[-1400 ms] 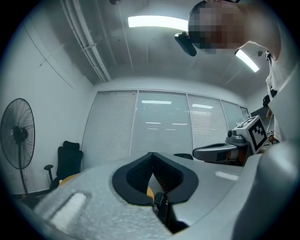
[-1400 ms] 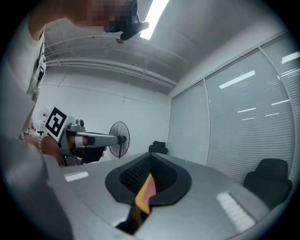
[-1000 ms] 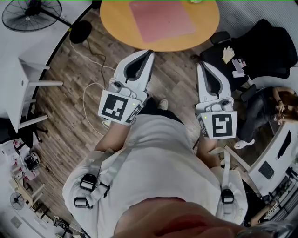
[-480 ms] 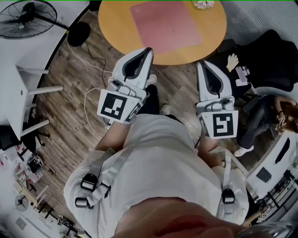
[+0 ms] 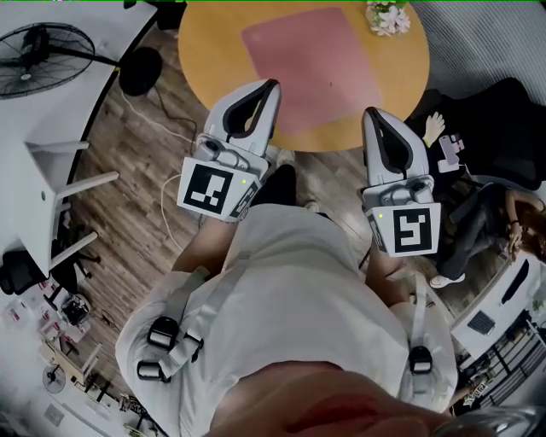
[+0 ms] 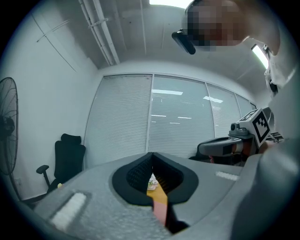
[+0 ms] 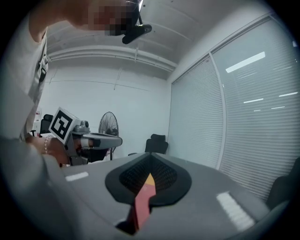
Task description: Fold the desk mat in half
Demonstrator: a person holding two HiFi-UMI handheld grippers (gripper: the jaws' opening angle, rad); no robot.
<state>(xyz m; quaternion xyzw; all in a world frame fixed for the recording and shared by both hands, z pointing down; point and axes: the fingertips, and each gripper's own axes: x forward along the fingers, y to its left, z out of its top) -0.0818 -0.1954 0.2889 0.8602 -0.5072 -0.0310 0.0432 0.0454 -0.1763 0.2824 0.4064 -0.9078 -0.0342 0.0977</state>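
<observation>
Now the person is closing in on the round, pale wooden table point(image 5: 213, 51), seen from above. Compared with a second ago, the table is sitting lower and larger in the head view. A small bunch of white and pink flowers point(image 5: 388, 17) is also showing at its far edge, where none was in view before. The rectangular pink desk mat point(image 5: 316, 64) is lying flat and unfolded on the tabletop, with nothing touching it. The white left gripper point(image 5: 271, 86) and white right gripper point(image 5: 371, 113) are now overlapping the table's near rim with their tips, instead of hanging over the wood-plank floor point(image 5: 145, 171). That is suggesting the approach is nearly over, while the fold itself is not yet begun. Each gripper's own view is showing its dark ribbed jaws pressed together with nothing between them. Only a thin slit below the tips is letting through a sliver of pink mat and yellow tabletop. Both are likely going to need opening before taking an edge. The frame's top is cutting off the table's far side. The left gripper is covering part of the near rim and perhaps the mat's near corner. The person's pale shirt point(image 5: 290, 299) is hiding the floor underneath.
</observation>
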